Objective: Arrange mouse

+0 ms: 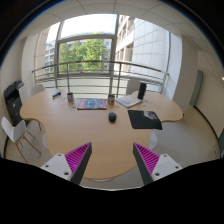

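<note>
You face a big window (86, 55) with green trees outside and a railing across it, beyond the far edge of a broad, rounded wooden worktop (80, 130). The worktop fills the middle of the room, and chairs (15, 118) stand along its left edge. A black pad (144, 119) lies near the right edge. At the far edge a colourful mat (92, 103) lies flat, with a laptop (129, 100) just to its right and a dark upright thing beside that, too small to make out. The mouse (112, 117) sits alone on bare wood toward the middle of the worktop, a little nearer than the mat and left of the black pad, well apart from both. Your claw (112, 160) hangs above the near edge, spread wide with nothing between its purple pads (78, 157); the mouse lies well beyond the fingers.
</note>
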Demonstrator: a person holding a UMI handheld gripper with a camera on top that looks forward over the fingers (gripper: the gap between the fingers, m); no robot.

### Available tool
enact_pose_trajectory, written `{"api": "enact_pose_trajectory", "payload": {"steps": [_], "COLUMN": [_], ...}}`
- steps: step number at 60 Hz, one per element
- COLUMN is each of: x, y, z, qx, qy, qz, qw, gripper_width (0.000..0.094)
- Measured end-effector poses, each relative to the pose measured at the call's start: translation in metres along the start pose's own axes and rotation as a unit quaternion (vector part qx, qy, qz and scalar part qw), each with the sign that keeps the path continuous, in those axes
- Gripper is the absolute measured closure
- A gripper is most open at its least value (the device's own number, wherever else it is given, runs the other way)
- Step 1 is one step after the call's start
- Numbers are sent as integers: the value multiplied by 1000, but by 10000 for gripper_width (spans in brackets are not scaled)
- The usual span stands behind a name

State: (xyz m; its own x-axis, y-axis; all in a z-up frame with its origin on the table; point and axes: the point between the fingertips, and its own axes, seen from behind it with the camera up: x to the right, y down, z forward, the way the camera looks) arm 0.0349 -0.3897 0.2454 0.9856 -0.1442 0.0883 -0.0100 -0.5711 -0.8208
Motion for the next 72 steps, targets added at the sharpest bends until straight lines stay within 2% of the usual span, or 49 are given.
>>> {"api": "enact_pose_trajectory", "payload": {"steps": [8, 18, 33, 44, 49, 54, 60, 65, 72], "x": [3, 13, 2, 1, 1, -1, -3, -1, -5], "y": [8, 19, -9, -36, -47, -45, -37, -48, -46], "z": [21, 93, 272, 407, 456, 493, 521, 532, 529], "qx": [-23, -49, -35, -34, -27, -37, -54, -39, -36], "qy": [1, -6, -35, -35, -32, -32, -37, -41, -49], "qz": [0, 4, -4, 6, 9, 10, 23, 22, 13], "qw": [1000, 999, 999, 999, 999, 999, 998, 998, 998], "gripper_width": [90, 90, 91, 88, 100, 123, 202, 399, 489]}}
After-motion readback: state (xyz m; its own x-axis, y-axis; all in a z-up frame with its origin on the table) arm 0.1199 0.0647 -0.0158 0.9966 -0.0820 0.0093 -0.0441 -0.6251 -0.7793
